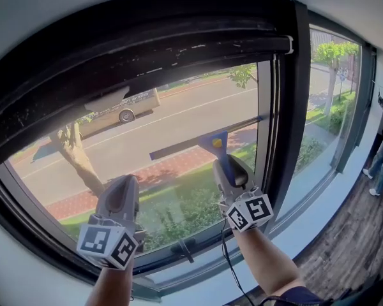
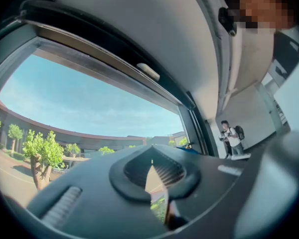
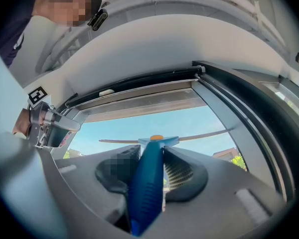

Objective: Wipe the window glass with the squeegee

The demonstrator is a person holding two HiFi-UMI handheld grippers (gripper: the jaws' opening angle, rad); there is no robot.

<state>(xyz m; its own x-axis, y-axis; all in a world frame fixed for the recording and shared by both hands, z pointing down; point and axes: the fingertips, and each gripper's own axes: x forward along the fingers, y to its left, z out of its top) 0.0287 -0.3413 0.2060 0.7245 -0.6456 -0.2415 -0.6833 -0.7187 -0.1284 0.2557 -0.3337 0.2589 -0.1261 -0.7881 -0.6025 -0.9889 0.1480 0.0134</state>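
— Two hand-held grippers up at the window. Which has the tool?
— The right hand-held gripper (image 1: 232, 171), at 5 o'clock in head view. Its jaws are clamped on the blue handle of the squeegee (image 1: 207, 141), pads pressing both sides in its own view (image 3: 152, 159).
— And the left?
— The left hand-held gripper (image 1: 119, 193) is at 7 o'clock. Its jaws are closed to a sliver with nothing between them (image 2: 152, 171).
— Where's the squeegee?
— Up at the window glass (image 1: 179, 107), just right of centre. The blade is a long thin strip running from 8 to 2 o'clock, tilted, right end high by the dark frame (image 1: 295, 107). I can't tell if the edge touches the pane.
— Handling?
— Looks light. The handle is hard plastic, ribbed and tapered, with an orange button at the head (image 3: 156, 138). The blade bar is probably stiff with a soft rubber lip. Hold it mid-handle, as it is held here. A long blade will lever against the grip, so I'd expect twisting if the pressure is uneven. The glass is smooth and fragile, so press evenly.
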